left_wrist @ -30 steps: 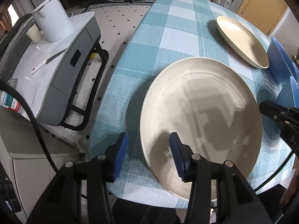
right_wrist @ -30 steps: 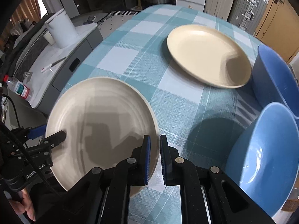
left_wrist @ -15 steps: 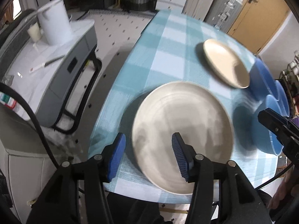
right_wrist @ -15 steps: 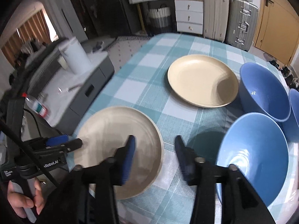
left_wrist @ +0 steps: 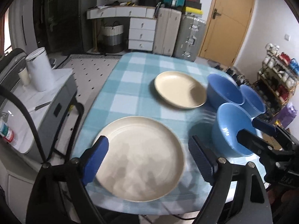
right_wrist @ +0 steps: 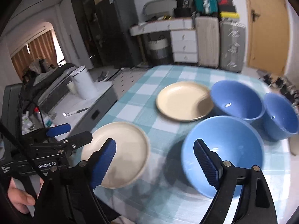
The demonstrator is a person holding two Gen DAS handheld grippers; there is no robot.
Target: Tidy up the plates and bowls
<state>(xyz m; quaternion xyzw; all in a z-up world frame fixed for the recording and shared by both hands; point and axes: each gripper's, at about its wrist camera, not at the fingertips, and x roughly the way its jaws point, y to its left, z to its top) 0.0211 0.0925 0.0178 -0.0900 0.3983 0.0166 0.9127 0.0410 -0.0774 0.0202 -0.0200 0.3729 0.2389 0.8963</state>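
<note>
the room is lit softly and evenly by daylight, with a bright window seen at the far left of the right wrist view, and small glare spots are caught inside the blue bowls (right_wrist: 222,149). mottled grey shadows are cast on the near plate (left_wrist: 140,158) and a darker one on the checked tablecloth (right_wrist: 168,123) beside the nearest bowl. both views are smeared by motion blur, strongly bent toward the edges and closed in by black corners.
</note>
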